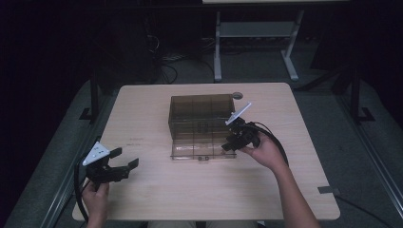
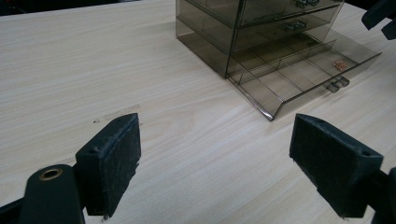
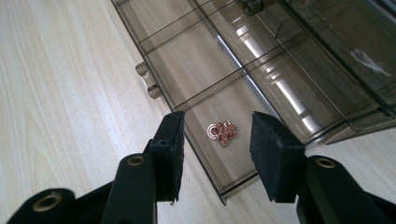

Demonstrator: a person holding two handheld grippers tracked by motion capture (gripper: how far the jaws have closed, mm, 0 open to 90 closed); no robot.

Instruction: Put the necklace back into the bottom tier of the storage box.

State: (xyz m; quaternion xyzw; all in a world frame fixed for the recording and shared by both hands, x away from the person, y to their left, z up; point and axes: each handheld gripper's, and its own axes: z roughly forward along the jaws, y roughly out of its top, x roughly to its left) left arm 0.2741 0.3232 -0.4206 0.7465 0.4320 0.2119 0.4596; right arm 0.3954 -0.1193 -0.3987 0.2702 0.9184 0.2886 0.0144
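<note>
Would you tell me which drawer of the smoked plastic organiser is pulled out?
The bottom drawer is pulled out across the table, with a small copper-coloured chain in its end compartment. The drawers above it sit closed inside the cabinet.

A small heap of copper-coloured rings (image 3: 222,132) lies loose on the floor of the pulled-out bottom drawer (image 3: 196,88), in its end compartment near the front wall. The drawer is smoky, see-through plastic, split by thin dividers, and rests flat on the table, drawn from its drawer cabinet (image 1: 201,115).
</note>
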